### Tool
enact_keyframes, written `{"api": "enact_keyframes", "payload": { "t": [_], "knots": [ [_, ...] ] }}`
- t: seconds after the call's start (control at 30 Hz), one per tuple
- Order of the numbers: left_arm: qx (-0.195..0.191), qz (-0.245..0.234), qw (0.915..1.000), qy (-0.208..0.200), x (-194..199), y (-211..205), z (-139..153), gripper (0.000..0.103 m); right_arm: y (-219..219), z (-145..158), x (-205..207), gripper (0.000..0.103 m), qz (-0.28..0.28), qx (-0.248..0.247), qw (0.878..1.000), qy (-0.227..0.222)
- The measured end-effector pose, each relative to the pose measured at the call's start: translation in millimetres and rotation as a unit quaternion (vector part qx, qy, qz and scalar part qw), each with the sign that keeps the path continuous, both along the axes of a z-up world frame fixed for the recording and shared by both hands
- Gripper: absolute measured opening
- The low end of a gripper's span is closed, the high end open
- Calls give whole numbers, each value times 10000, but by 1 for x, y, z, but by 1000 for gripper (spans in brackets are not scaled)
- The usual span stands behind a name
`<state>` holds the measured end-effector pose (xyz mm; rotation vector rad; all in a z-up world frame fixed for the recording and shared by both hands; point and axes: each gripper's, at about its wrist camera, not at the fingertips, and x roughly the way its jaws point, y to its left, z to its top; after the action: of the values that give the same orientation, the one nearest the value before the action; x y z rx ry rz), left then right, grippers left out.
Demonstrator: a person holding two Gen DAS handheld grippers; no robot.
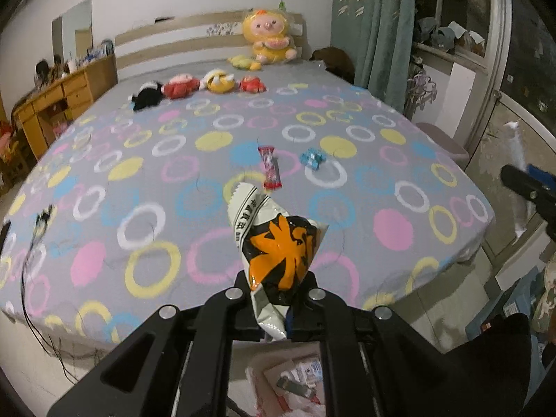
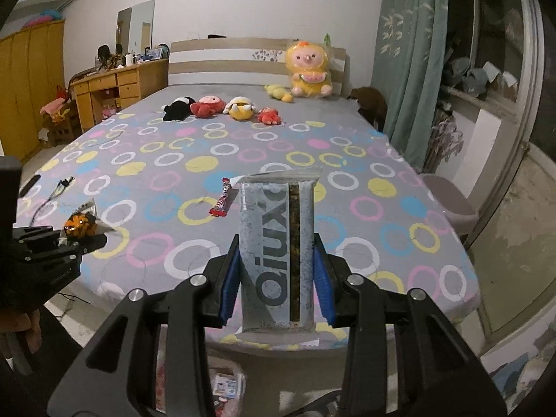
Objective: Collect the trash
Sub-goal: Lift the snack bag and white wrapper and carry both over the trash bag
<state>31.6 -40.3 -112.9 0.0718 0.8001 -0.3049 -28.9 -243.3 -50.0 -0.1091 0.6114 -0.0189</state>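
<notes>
My left gripper (image 1: 274,288) is shut on a crumpled orange, black and white snack bag (image 1: 278,243) and holds it up over the bed's near edge. It also shows at the left of the right wrist view (image 2: 81,226). My right gripper (image 2: 276,271) is shut on a tall grey-blue wrapper (image 2: 278,243), held upright between its blue pads (image 2: 231,278). A red candy wrapper (image 1: 270,168) (image 2: 222,201) and a small blue wrapper (image 1: 312,159) lie on the ring-patterned bed sheet (image 1: 139,180). The right gripper shows at the right edge of the left wrist view (image 1: 531,187).
A trash bag with wrappers (image 1: 295,382) (image 2: 222,385) sits on the floor below both grippers. Plush toys (image 1: 194,87) line the bed's far side. A wooden desk (image 1: 62,100) stands left, a stool (image 2: 451,198) and curtain (image 2: 406,69) right. A cable (image 1: 31,243) lies on the bed's left.
</notes>
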Motion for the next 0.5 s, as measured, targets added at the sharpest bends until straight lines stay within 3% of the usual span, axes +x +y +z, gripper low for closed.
{"api": "enact_keyframes", "payload": {
  "t": [0.5],
  "knots": [
    [158, -77, 9986, 500, -76, 3, -70, 8, 37, -64, -65, 37, 235, 194, 9989, 357]
  ]
}}
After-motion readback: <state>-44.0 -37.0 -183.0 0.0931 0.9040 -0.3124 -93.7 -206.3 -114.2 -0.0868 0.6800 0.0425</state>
